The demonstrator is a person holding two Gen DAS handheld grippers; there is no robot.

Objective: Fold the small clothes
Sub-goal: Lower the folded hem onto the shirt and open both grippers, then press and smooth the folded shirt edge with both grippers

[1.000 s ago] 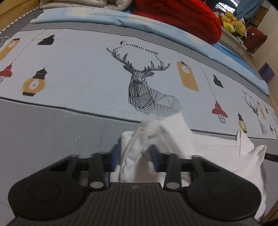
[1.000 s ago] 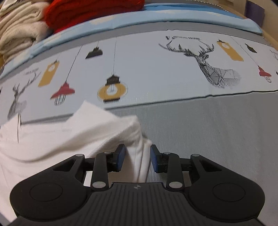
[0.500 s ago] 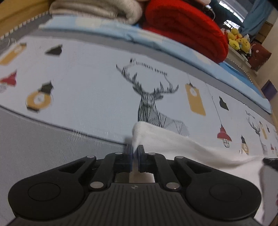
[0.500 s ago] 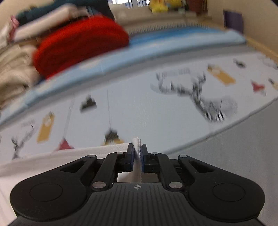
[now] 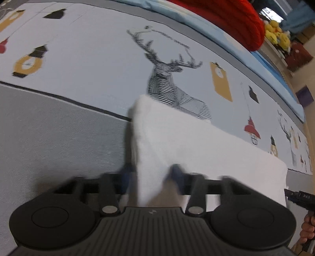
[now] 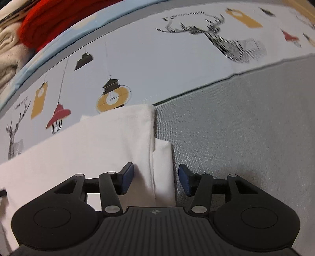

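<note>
Printed bedsheet (image 5: 82, 65) under both tools; white garment (image 5: 196, 149) lies folded flat on it.
Left gripper (image 5: 150, 174) and right gripper (image 6: 156, 179) both have jaws spread, straddling the garment's ends; I'd back out low without snagging.

We count one white garment (image 5: 196, 149), seen also in the right wrist view (image 6: 88, 149). Grippers: two, the left gripper (image 5: 150, 174) and the right gripper (image 6: 156, 178), each with two blue-padded fingers. Bedsheet (image 5: 69, 141): one.

Printed motifs in the left wrist view:
- two deer, the large central deer (image 5: 169, 78) and one smaller at the right edge
- two red lamps
- two yellow tags

In the right wrist view we count two deer, two yellow tags and two red lamps. Red blanket (image 5: 232, 17): one. Yellow plush toys (image 5: 275, 32): several, blurred, number not resolved.
</note>
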